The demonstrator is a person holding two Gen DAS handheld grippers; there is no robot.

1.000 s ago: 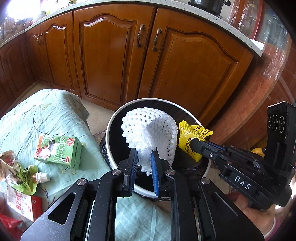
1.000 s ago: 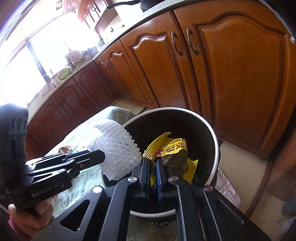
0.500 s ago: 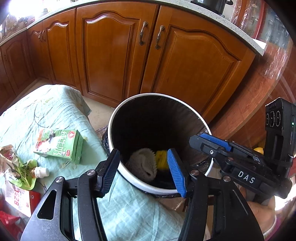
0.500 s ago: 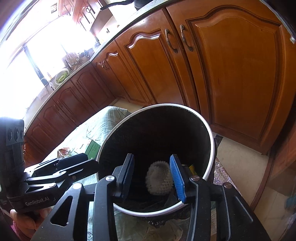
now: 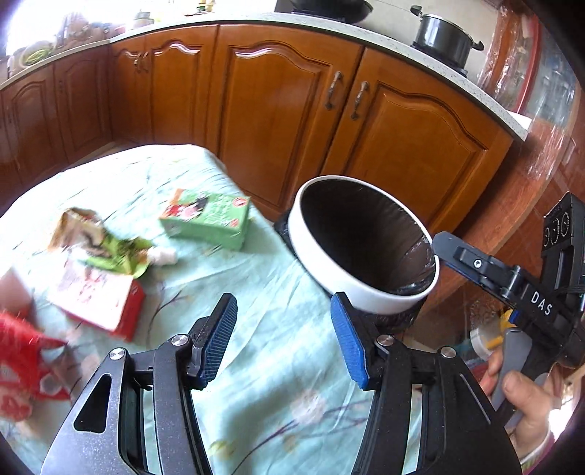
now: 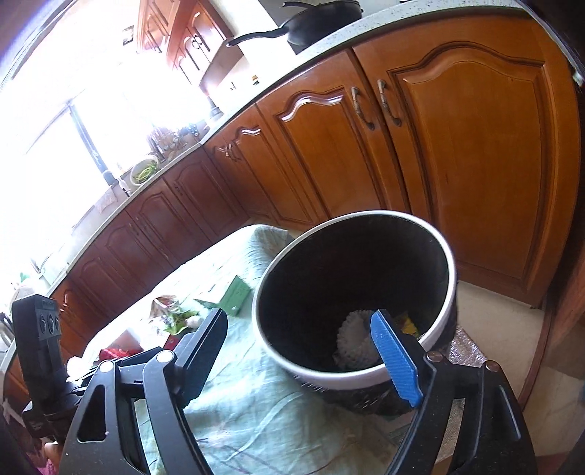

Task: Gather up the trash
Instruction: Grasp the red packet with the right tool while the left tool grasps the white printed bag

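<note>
A white-rimmed bin point(image 5: 340, 277) with a black liner stands beside a table covered in pale green cloth point(image 5: 263, 292). In the right wrist view the bin point(image 6: 351, 376) holds a white foam net point(image 6: 353, 343) and a yellow wrapper point(image 6: 409, 325). My left gripper point(image 5: 283, 339) is open and empty above the cloth, left of the bin. My right gripper point(image 6: 301, 358) is open and empty over the bin's near rim. On the table lie a green milk carton point(image 5: 208, 219), a red-and-white box point(image 5: 98, 296), a green wrapper point(image 5: 109, 255) and a red wrapper point(image 5: 18, 361).
Wooden kitchen cabinets point(image 5: 278, 106) run behind the table and bin. A dark pot point(image 5: 444, 34) and a pan point(image 6: 318, 22) sit on the counter. Tiled floor point(image 6: 504, 329) lies right of the bin. The right gripper's body point(image 5: 512, 285) shows at the right of the left wrist view.
Both grippers let go of the foam net and yellow wrapper, which dropped into the bin. Both then drew back, the left one swinging left over the table.
</note>
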